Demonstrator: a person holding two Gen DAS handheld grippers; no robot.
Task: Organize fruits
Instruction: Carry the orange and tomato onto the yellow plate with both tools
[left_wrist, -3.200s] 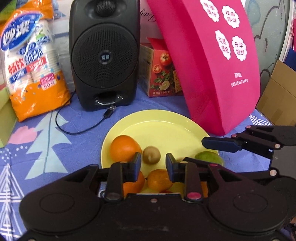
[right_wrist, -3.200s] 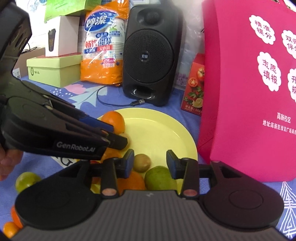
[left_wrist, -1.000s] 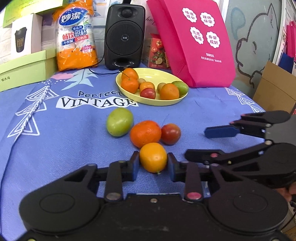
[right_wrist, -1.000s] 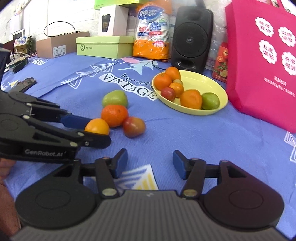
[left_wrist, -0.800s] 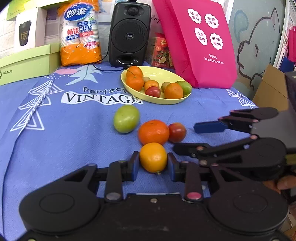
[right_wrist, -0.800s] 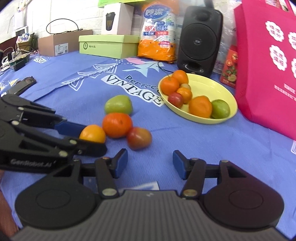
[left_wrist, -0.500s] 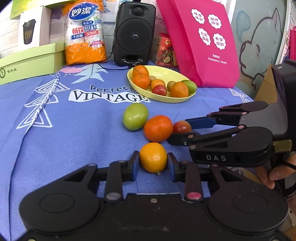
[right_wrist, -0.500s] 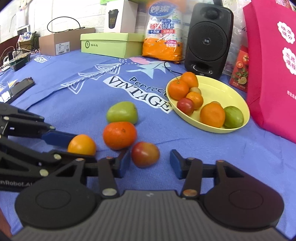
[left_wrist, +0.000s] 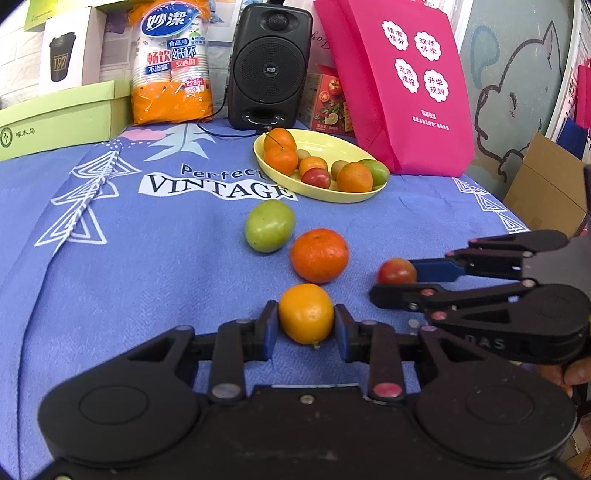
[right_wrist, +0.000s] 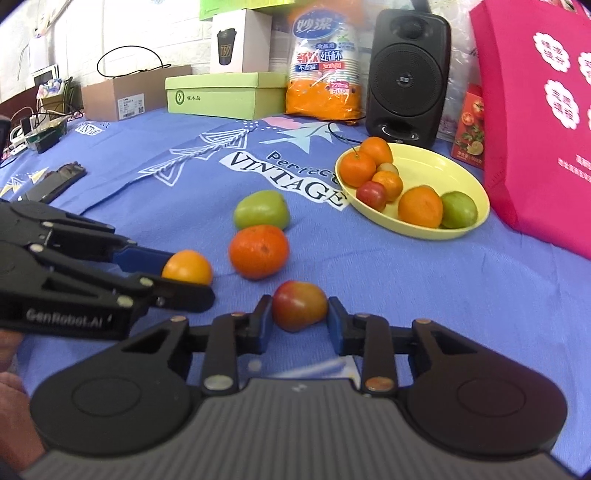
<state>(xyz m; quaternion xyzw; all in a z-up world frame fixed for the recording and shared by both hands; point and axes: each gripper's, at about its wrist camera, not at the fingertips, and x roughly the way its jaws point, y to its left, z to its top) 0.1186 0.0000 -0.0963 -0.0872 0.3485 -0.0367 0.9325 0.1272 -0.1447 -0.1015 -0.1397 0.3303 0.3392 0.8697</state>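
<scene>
Right wrist view: right gripper (right_wrist: 298, 317) is just closing on the red tomato (right_wrist: 300, 305), lower centre; left gripper (left_wrist: 306, 326) is gripping the small orange (left_wrist: 306, 313).

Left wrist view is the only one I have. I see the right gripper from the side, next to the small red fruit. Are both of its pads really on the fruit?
Observer: Yes. In the right wrist view the right gripper has just been closing. Its two blue pads press opposite sides of the red fruit, which lies on the blue cloth.
Operator: Thank you. Is there something on the table at my left that my camera cuts off?
Observer: Yes. A dark flat device lies on the cloth beyond the left gripper, apart from all the fruit.
</scene>
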